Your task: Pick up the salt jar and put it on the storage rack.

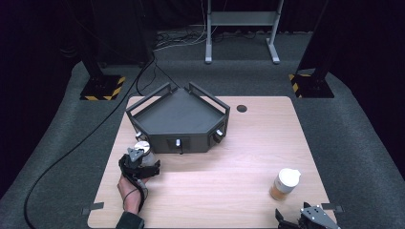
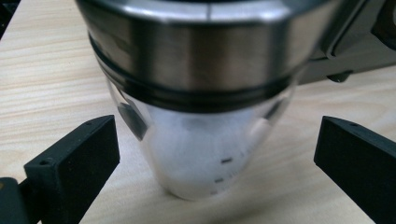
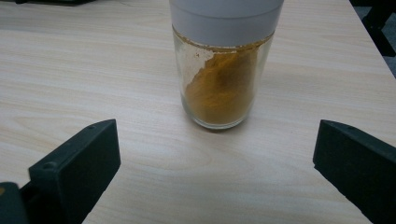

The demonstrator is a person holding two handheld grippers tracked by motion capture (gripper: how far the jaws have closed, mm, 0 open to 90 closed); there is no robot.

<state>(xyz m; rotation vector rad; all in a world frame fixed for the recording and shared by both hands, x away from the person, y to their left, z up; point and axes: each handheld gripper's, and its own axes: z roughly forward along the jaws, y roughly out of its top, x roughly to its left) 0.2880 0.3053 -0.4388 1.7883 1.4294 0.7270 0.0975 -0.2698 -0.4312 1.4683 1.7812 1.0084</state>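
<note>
We have the left tongs [image 1: 143,164] spread wide around the clear glass shaker with a steel cap and white powder inside [image 2: 205,116], which stands on the pale wooden bench [image 1: 215,167] just in front of the dark grey angled tray with rails [image 1: 177,119]. In the left gripper view both jaws stand apart from the glass, one on each side, touching nothing. To grip well, we judge it best to close on the glass body below the dark band under the cap, where the walls taper least, keeping the shaker centred so that neither jaw nudges it over first.

The right tongs [image 1: 305,219], also wide and empty, sit at the bench's near edge, facing the clear glass jar of orange-brown powder with a white lid [image 3: 224,79], which stands near but apart. We should advance them straight until the jar sits between the jaws.
</note>
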